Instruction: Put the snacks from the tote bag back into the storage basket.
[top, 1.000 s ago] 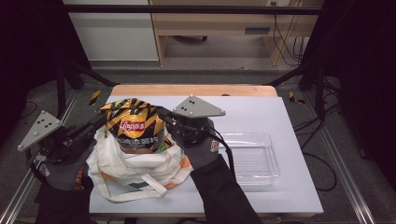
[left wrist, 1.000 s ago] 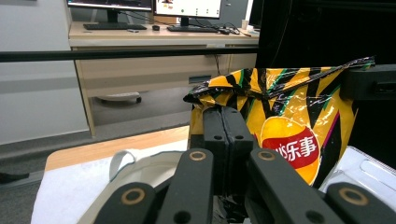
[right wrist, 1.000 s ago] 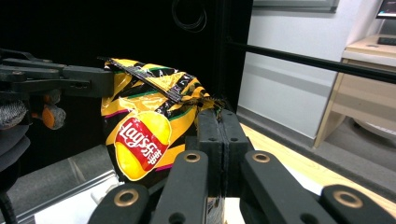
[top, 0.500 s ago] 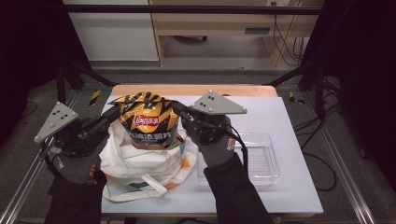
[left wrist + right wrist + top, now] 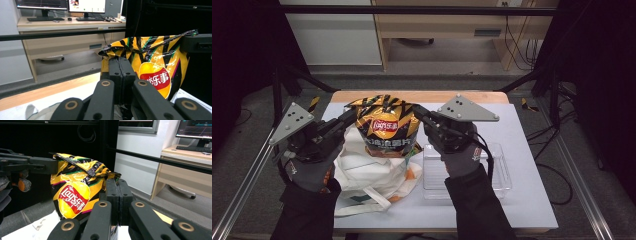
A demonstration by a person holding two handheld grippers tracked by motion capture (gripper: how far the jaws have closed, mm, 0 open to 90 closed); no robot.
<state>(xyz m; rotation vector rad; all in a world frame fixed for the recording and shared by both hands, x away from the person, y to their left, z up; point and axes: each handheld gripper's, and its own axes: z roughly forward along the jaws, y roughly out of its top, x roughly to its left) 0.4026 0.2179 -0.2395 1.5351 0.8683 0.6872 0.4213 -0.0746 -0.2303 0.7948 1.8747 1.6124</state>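
2 grippers (image 5: 344,120) (image 5: 419,114) pinch chip bag (image 5: 387,127) above tote (image 5: 372,175)

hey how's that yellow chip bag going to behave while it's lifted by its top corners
The chip bag looks puffed and probably light, so it should hang easily. Its crinkled foil seems floppy and slick; the left gripper and right gripper pinch only thin edges, which could slip.

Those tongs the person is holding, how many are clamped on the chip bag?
2. The left tongs pinch the chip bag's left top corner, and the right tongs pinch its right top corner, holding it above the white tote bag.
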